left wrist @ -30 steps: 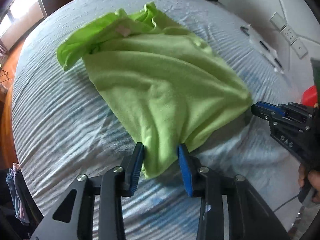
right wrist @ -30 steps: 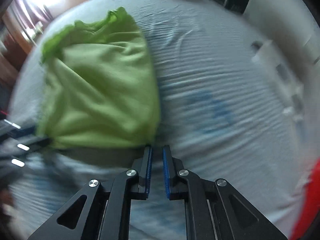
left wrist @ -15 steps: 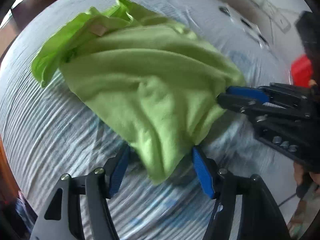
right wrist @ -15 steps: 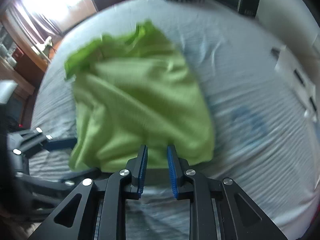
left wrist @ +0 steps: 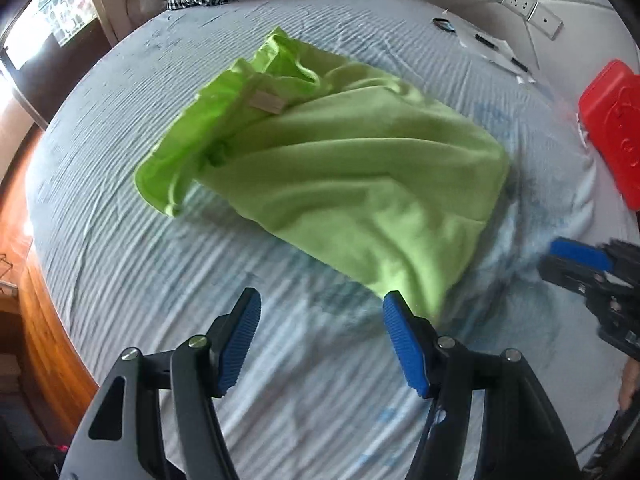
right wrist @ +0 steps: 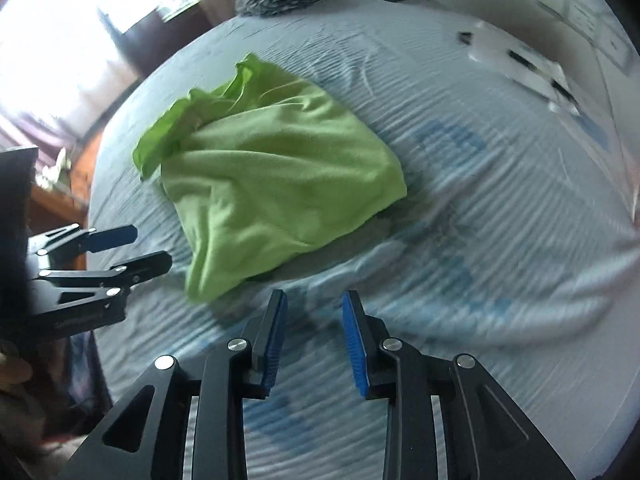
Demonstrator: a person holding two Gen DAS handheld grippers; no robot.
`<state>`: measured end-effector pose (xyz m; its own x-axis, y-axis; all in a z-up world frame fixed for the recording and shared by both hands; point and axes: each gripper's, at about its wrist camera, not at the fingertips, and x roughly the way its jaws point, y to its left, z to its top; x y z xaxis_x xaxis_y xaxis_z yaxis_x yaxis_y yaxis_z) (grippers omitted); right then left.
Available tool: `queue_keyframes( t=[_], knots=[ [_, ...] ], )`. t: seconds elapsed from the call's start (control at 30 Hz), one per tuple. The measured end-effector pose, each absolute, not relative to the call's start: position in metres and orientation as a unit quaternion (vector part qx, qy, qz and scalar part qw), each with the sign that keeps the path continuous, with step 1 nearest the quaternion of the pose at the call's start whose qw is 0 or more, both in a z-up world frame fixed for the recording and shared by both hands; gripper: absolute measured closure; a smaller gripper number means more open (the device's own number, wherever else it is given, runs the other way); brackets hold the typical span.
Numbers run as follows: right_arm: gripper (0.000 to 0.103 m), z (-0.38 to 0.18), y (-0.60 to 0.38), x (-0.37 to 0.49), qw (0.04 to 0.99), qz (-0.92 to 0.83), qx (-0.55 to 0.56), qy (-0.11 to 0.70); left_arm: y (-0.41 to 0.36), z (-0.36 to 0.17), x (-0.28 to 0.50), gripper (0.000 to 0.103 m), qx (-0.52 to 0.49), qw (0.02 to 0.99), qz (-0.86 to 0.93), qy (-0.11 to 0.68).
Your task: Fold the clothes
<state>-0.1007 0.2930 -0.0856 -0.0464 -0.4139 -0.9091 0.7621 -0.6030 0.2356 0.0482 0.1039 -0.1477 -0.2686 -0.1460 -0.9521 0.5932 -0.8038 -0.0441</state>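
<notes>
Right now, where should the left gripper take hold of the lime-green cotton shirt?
The near hem corner of the lime-green cotton shirt, approached low from the front: it droops as a loose point toward the open left gripper, beside its right fingertip.

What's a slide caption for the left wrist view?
Open left claw at the near edge of a rumpled green shirt on the bed.
</notes>
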Motion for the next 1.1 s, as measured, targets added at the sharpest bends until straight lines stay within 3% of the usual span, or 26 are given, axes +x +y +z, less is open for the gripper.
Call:
queue_keyframes(
  t=[0.2, 0.43, 0.7, 0.8, 0.93, 1.0, 1.03, 1.1],
  knots=[
    [0.067, -0.086, 0.279, -0.100, 0.373, -0.727, 0.566, 0.105, 0.047, -0.160, 0.029, 0.040, 0.567, 0.189, -0.781, 0.180],
    [0.067, -0.103, 0.236, -0.095, 0.328, -0.736, 0.592, 0.013, -0.045, -0.165, 0.002, 0.040, 0.591, 0.113, -0.785, 0.143],
    [0.067, -0.129, 0.222, -0.075, 0.230, -0.738, 0.635, 0.020, -0.118, -0.131, -0.011, 0.040, 0.580, 0.057, -0.796, 0.165],
    [0.066, -0.118, 0.225, -0.078, 0.219, -0.756, 0.616, -0.016, -0.120, -0.130, -0.025, 0.030, 0.579, 0.039, -0.799, 0.159],
    [0.053, -0.114, 0.215, -0.084, 0.213, -0.773, 0.597, -0.038, -0.103, -0.147, -0.049, 0.029, 0.588, 0.016, -0.796, 0.140],
    [0.053, -0.119, 0.205, -0.087, 0.220, -0.772, 0.595, -0.047, -0.096, -0.158, -0.063, 0.040, 0.585, 0.032, -0.805, 0.094],
    [0.053, -0.125, 0.198, -0.087, 0.229, -0.766, 0.599, -0.047, -0.100, -0.162, -0.071, 0.054, 0.584, 0.046, -0.807, 0.079],
    [0.062, -0.132, 0.193, -0.087, 0.232, -0.760, 0.606, -0.044, -0.108, -0.169, -0.086, 0.055, 0.582, 0.074, -0.809, 0.049]
  ],
)
